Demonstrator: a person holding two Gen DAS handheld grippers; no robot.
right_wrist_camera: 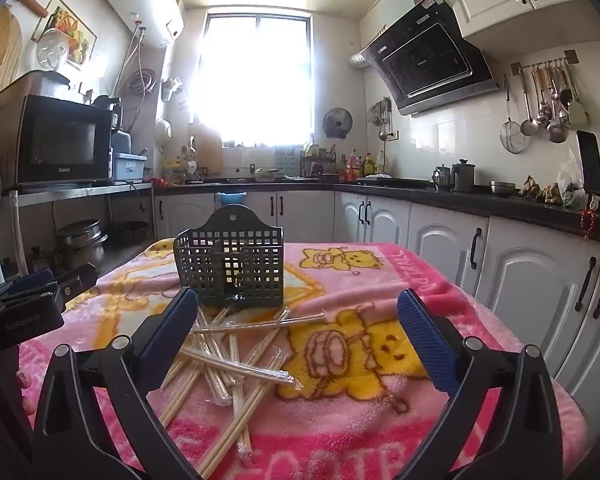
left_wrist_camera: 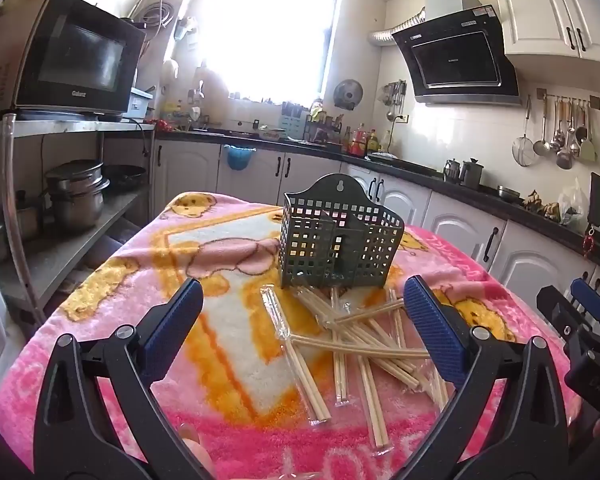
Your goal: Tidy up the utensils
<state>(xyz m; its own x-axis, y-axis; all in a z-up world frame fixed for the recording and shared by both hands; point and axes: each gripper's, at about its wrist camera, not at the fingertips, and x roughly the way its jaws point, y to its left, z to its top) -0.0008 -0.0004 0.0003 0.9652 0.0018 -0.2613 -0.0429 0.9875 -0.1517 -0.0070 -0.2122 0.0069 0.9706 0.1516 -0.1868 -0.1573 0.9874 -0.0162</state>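
Note:
A dark green perforated utensil holder (left_wrist_camera: 338,240) stands upright on the pink blanket-covered table (left_wrist_camera: 100,320); it also shows in the right wrist view (right_wrist_camera: 230,270). A loose pile of wrapped wooden chopstick pairs (left_wrist_camera: 360,344) lies in front of it, seen also in the right wrist view (right_wrist_camera: 236,360). My left gripper (left_wrist_camera: 300,320) is open and empty, above the pile's left part. My right gripper (right_wrist_camera: 296,332) is open and empty, over the pile's right side. The right gripper shows at the right edge of the left wrist view (left_wrist_camera: 580,320); the left gripper shows at the left edge of the right wrist view (right_wrist_camera: 28,300).
A metal shelf (left_wrist_camera: 72,128) with a microwave (left_wrist_camera: 76,56) and pots (left_wrist_camera: 76,196) stands to the left of the table. Kitchen counters and white cabinets (left_wrist_camera: 460,220) run behind and to the right. Utensils hang on the right wall (left_wrist_camera: 556,136).

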